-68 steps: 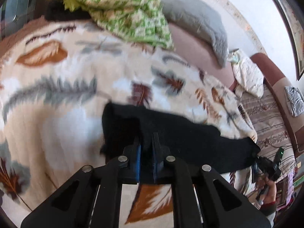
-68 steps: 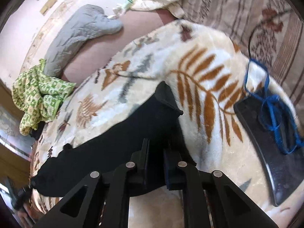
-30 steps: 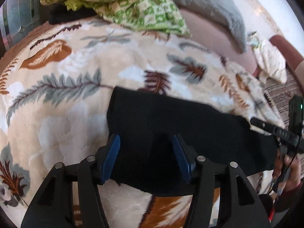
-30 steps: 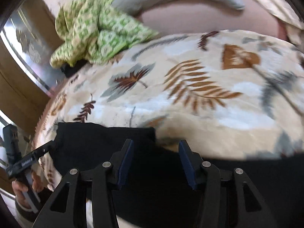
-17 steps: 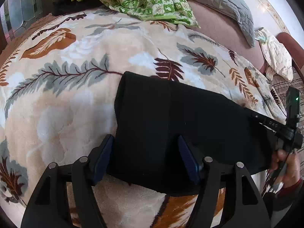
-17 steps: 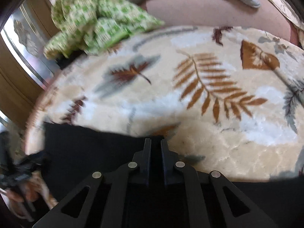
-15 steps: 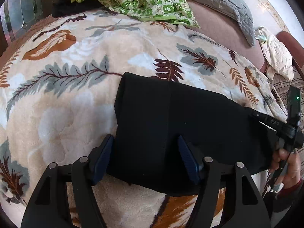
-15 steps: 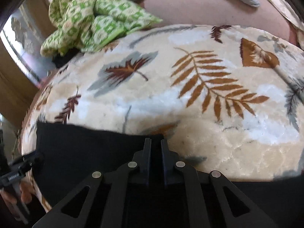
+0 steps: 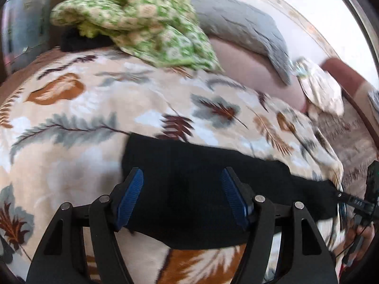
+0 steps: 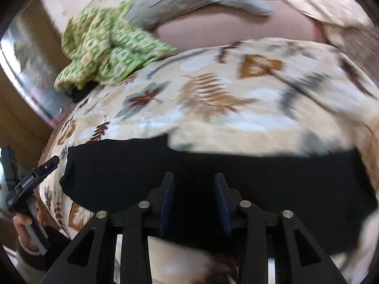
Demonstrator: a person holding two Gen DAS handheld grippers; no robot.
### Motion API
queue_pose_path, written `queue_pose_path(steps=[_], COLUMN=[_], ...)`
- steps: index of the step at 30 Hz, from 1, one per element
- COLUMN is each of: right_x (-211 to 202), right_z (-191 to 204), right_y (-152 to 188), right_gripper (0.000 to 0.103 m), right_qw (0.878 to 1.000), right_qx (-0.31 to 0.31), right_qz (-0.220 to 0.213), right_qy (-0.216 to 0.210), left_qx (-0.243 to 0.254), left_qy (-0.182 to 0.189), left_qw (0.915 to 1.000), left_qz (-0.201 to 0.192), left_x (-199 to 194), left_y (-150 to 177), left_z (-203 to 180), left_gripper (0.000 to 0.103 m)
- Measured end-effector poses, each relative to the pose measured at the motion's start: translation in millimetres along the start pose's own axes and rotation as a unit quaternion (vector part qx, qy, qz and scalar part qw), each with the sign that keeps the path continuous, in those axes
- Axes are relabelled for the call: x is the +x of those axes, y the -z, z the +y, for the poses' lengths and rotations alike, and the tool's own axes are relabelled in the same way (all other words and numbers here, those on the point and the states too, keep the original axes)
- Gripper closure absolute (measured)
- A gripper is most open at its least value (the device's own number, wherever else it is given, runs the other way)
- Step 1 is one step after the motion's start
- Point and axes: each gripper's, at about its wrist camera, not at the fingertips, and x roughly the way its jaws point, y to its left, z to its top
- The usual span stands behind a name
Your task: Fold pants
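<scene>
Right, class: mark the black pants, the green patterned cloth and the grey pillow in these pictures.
black pants (image 9: pixel 203 189): left wrist view, middle of the folded fabric.
green patterned cloth (image 9: pixel 151 23): left wrist view, centre of the crumpled heap.
grey pillow (image 9: pixel 241 28): left wrist view, its quilted upper face.

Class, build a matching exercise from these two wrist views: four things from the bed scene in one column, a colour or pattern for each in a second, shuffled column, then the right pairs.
Things:
1. pants
2. crumpled cloth
3. pillow
4. blanket

Colours:
A. grey
B. cream with a leaf print
C. black
D. green and white pattern

Pairs: 1-C, 2-D, 3-A, 4-B
</scene>
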Motion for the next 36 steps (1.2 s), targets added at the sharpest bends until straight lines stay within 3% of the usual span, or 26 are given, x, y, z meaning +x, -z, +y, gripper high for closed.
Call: queue_pose_path(steps=[4, 7, 12, 20, 23, 28, 32, 33, 36], right_x=[-24.7, -30.8, -32.8, -21.8, -19.8, -50.0, -34.6, -27.6, -30.3], right_z=[-65.4, -95.9, -122.7, -147.7, -141.7, -122.0, -133.0, -135.1, -138.2], right_y=[25.1, 38.6, 56.9, 56.8, 50.3, 58.6, 66.1, 67.6, 71.9], right_gripper=[0.061, 0.058, 0.058, 0.063, 0.099, 0.099, 0.098, 0.094, 0.089], right_qw=[0.997, 0.991, 0.983, 0.966, 0.97, 0.977, 0.978, 0.977, 0.974], right_qx=[0.079, 0.128, 0.183, 0.251, 0.237, 0.198, 0.208, 0.211, 0.227], right_qz=[0.004, -0.003, -0.009, -0.045, -0.052, -0.054, -0.023, -0.015, -0.022], right_qy=[0.026, 0.025, 0.01, -0.029, -0.03, -0.049, -0.028, -0.016, -0.013], left_qx=[0.015, -0.014, -0.069, -0.068, -0.071, -0.079, -0.089, -0.089, -0.08], left_qy=[0.011, 0.031, 0.032, 0.023, 0.025, 0.022, 0.024, 0.025, 0.025], left_qw=[0.9998, 0.9991, 0.9963, 0.9963, 0.9961, 0.9958, 0.9951, 0.9951, 0.9961], left_qz=[0.011, 0.026, 0.039, 0.047, 0.046, 0.041, 0.037, 0.035, 0.025], left_x=[0.6, -2.3, -2.7, 3.6, 3.4, 2.2, 1.7, 0.4, -3.8], left_y=[1.1, 1.0, 5.5, 5.6, 4.7, 2.9, 1.5, 1.6, 1.0], left_z=[-5.4, 8.0, 32.9, 31.2, 30.4, 36.2, 38.3, 37.8, 34.9], left_gripper=[0.034, 0.03, 0.025, 0.025, 0.025, 0.025, 0.025, 0.025, 0.025])
